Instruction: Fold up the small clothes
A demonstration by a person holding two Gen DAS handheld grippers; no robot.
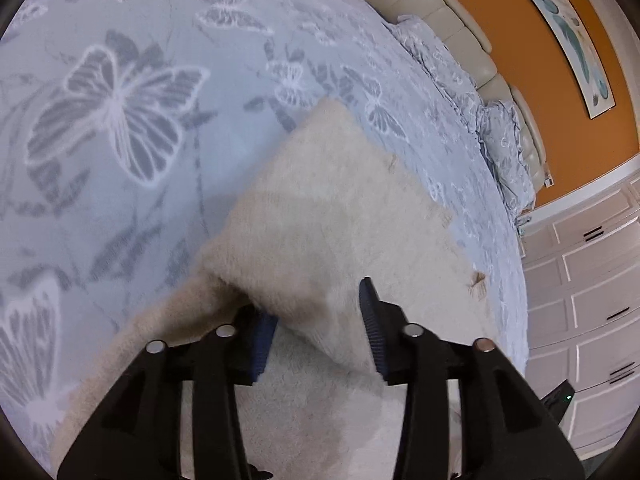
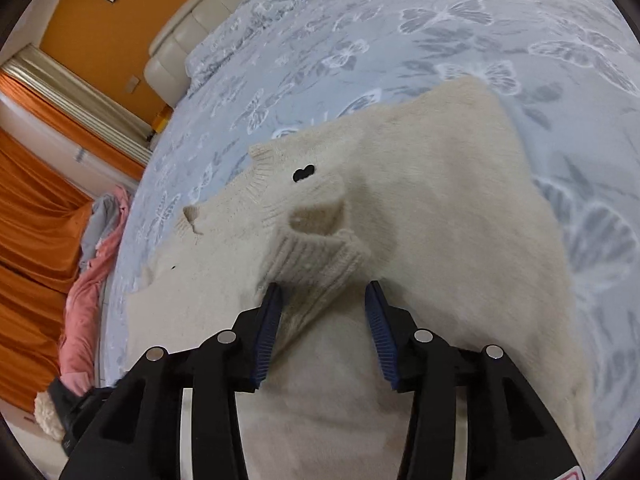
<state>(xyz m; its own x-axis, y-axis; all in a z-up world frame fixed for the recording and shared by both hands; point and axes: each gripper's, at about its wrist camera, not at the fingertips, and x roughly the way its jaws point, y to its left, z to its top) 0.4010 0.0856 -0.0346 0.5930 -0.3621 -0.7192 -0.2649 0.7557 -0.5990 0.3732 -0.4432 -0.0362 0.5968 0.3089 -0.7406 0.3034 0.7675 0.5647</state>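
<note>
A cream fuzzy sweater [image 1: 320, 208] lies spread on a pale blue butterfly bedspread [image 1: 120, 100]. My left gripper [image 1: 316, 300] stands open over it, and a raised fold of the sweater hangs loosely between its blue pads. In the right wrist view the same sweater [image 2: 440, 200] fills the middle, with a small black mark [image 2: 303, 173] on it. A ribbed cuff [image 2: 316, 256] of a folded-over sleeve sits between the fingers of my right gripper [image 2: 323, 286]. Those jaws stand apart and do not pinch the cuff.
A cream padded headboard [image 1: 452, 28] and pillows [image 1: 504, 140] line the far side of the bed. White drawers [image 1: 592, 280] stand beyond the bed's right edge. Orange curtains [image 2: 32, 200] and a pink garment [image 2: 88, 300] lie off the bed's left edge.
</note>
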